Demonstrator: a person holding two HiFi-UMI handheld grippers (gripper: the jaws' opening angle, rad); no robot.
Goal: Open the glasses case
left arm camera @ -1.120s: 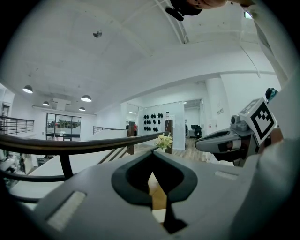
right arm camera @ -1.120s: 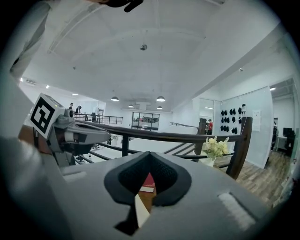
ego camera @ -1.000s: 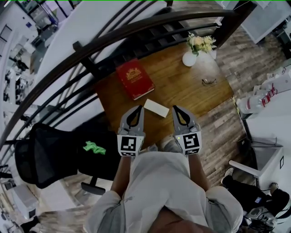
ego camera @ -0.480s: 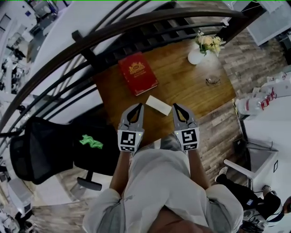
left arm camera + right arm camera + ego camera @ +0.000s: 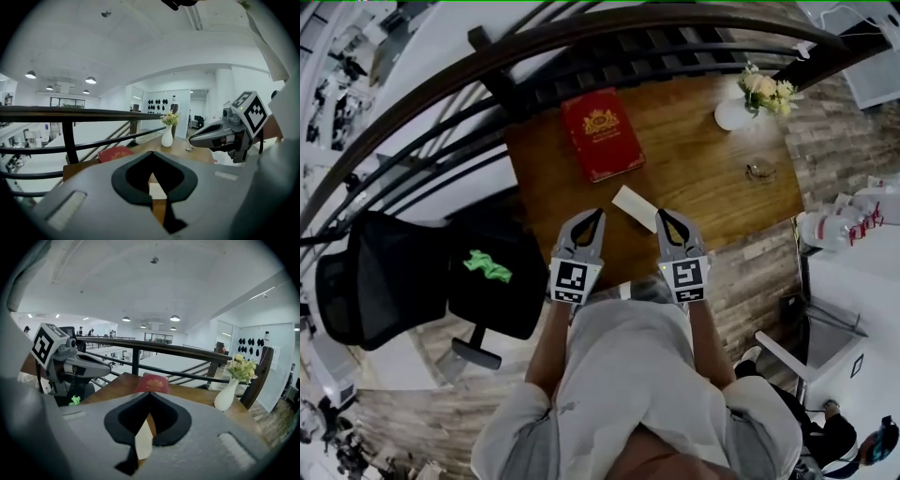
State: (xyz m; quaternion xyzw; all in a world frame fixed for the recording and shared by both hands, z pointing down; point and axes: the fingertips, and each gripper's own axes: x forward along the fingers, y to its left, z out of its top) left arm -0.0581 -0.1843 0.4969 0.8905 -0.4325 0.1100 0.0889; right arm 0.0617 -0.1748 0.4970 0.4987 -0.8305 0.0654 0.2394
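The glasses case is a flat white box, lid closed, lying near the front edge of the wooden table. My left gripper hovers just left of the case and my right gripper just right of it, both apart from it. Each has its jaws meeting at the tips with nothing between them. In the left gripper view the case shows through the gap behind the left gripper tips. In the right gripper view the case shows the same way below the right gripper tips.
A red book lies at the table's back left. A white vase with flowers stands at the back right, with a pair of glasses in front of it. A dark railing runs behind the table; a black chair stands at the left.
Both grippers have come down toward the table, with their tips now flanking the case. Their jaws stay closed and the case has not moved.
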